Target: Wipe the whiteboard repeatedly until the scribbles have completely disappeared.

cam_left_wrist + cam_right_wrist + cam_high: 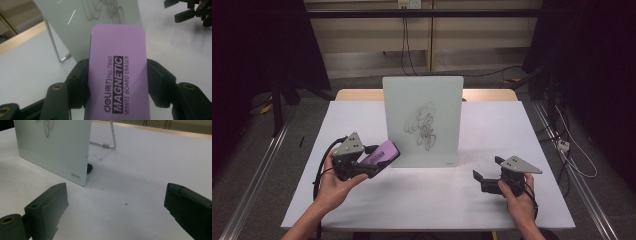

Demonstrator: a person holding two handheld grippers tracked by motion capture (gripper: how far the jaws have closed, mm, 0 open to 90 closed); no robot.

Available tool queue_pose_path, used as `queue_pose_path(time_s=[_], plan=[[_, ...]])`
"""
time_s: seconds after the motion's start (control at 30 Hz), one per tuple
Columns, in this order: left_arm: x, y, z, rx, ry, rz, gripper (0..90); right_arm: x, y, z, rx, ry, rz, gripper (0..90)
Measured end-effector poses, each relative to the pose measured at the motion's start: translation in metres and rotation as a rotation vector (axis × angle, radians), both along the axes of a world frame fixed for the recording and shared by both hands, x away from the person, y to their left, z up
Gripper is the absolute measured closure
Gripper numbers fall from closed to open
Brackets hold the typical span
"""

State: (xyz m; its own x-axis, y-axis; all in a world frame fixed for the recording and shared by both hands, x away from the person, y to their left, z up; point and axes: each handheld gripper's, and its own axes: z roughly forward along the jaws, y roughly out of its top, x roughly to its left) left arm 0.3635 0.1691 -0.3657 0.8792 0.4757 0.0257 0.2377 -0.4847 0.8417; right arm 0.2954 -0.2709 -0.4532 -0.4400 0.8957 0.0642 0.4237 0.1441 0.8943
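Purple eraser clamped in left tongs near whiteboard.

Eraser: "deli No.7840 MAGNETIC"; board: perhaps "deli".

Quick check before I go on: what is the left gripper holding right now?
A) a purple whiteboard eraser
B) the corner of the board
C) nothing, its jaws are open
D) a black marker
A: in the left gripper view the jaws of the left gripper press on both sides of the purple whiteboard eraser, short of the scribbled board.
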Motion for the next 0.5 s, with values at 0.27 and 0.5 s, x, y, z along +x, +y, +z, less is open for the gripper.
queue_pose_path(time_s=[0.27,0.5], plan=[[0.010,-0.024,0.014,0.005,-0.035,-0.032,40.9,-0.001,-0.002,0.000,0.004,-0.001,-0.005,5.4],[0.016,-0.042,0.026,0.008,-0.072,-0.048,40.9,-0.001,-0.001,0.000,0.005,0.001,0.000,5.5]])
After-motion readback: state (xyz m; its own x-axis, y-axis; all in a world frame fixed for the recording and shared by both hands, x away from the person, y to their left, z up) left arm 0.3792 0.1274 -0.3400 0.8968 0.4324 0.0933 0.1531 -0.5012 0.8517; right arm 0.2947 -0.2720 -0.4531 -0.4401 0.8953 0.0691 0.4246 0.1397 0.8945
